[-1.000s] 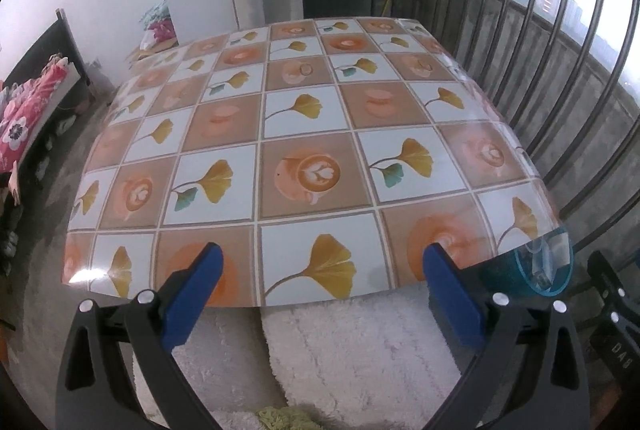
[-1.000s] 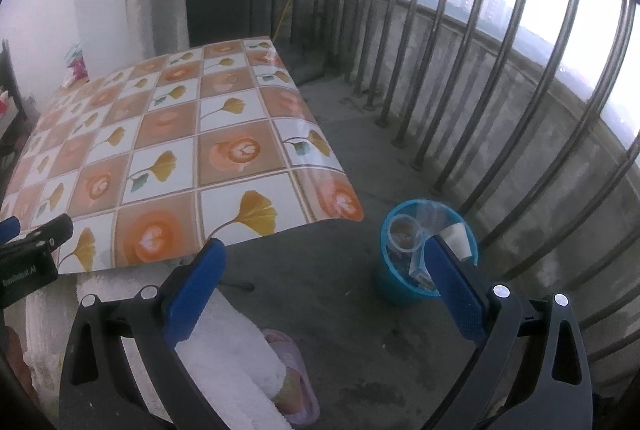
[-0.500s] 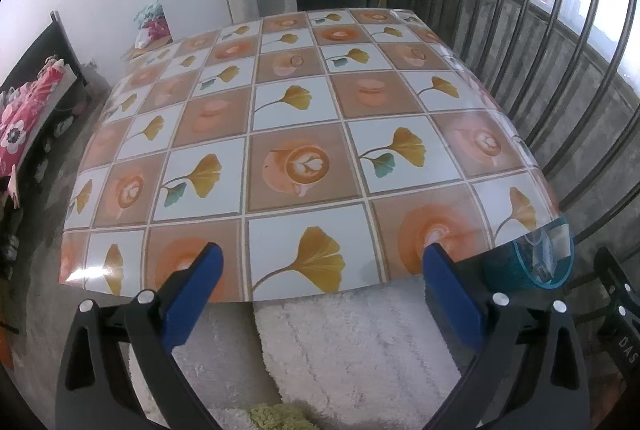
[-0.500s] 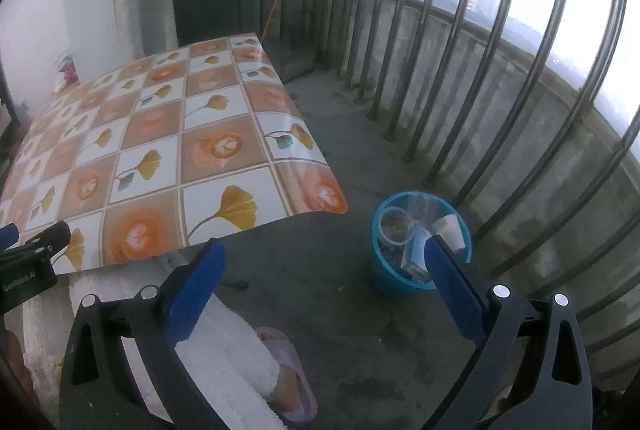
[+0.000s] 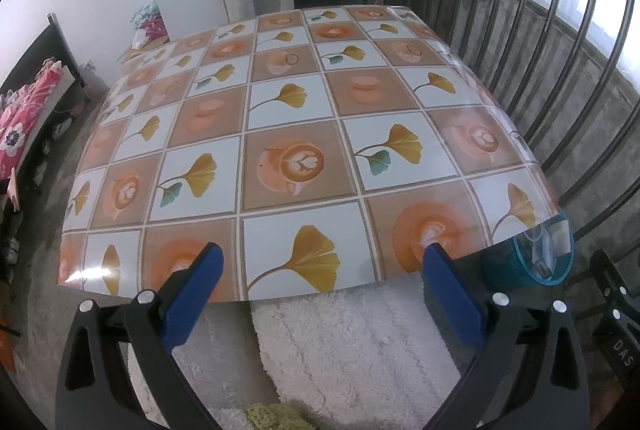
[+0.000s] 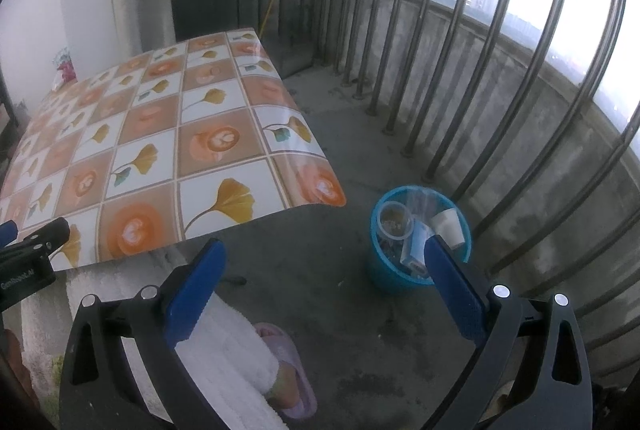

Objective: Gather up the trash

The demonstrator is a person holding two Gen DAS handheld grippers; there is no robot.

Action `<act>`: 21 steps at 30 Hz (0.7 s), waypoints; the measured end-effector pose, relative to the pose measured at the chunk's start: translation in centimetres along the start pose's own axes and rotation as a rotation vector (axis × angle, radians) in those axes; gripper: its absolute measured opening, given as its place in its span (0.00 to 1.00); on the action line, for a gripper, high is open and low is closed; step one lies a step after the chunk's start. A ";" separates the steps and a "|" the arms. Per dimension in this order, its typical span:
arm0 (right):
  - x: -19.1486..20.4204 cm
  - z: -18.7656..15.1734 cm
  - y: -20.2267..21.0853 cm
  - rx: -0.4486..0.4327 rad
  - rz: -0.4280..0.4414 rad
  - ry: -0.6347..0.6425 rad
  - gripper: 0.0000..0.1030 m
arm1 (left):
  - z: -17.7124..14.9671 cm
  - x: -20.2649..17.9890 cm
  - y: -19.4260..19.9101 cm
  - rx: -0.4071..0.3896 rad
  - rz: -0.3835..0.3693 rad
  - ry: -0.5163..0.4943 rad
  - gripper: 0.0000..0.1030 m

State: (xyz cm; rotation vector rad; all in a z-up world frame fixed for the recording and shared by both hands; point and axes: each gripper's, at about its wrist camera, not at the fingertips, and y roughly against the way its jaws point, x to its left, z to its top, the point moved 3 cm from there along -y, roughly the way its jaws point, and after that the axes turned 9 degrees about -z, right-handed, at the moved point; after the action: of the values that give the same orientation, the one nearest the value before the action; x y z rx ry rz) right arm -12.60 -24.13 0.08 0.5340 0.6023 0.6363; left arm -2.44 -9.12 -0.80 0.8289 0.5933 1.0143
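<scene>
Both views have edged back; bin (image 6: pixel 420 242) lies at 1 o'clock of the nearer, right tool (image 6: pixel 326 272); both tools gape empty.

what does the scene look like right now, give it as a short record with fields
setting: balcony with a metal railing
table: patterned tablecloth, no loose trash visible on it
bin: blue bucket on the floor off the table's corner, near the railing
bin contents: white paper cup, clear plastic cup, blue carton
left gripper: open, empty, above the table's near edge
right gripper: open, empty, over the floor beside the bucket
floor: pink slipper
</scene>
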 end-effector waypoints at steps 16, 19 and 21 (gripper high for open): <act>-0.5 -0.2 -0.1 -0.002 -0.003 0.005 0.92 | 0.0 0.2 -0.1 0.005 0.008 0.002 0.95; -0.5 -0.2 -0.1 -0.002 0.001 0.006 0.92 | 0.1 0.2 -0.1 0.005 0.009 0.001 0.95; -0.4 -0.1 -0.2 -0.001 0.002 0.005 0.92 | 0.0 0.2 -0.1 0.006 0.011 0.001 0.95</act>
State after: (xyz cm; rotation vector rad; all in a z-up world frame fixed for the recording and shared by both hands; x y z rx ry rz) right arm -12.90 -24.51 0.06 0.5321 0.6058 0.6399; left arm -2.29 -8.98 -0.86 0.8381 0.5933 1.0232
